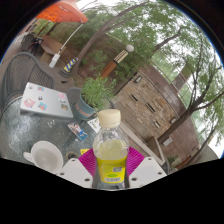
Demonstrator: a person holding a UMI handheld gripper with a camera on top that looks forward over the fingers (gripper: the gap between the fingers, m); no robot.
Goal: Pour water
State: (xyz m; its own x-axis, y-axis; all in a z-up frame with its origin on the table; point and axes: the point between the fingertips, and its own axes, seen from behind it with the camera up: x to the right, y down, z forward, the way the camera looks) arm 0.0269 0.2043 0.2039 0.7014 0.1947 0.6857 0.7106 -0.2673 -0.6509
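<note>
A clear plastic bottle (111,150) with a white cap and a yellow label, holding pale yellowish liquid, stands upright between my fingers. My gripper (111,165) is shut on the bottle, both magenta pads (88,160) pressing its sides at label height. A white cup (44,155) sits on the glass table (30,125), just left of the left finger. The bottle's base is hidden below the fingers.
A laptop (45,99) covered with stickers lies on the table beyond the cup. A small potted plant (97,95) stands further back. Small items (77,128) lie by the laptop. Trees, a stone wall (150,100) and a red umbrella (62,12) lie beyond.
</note>
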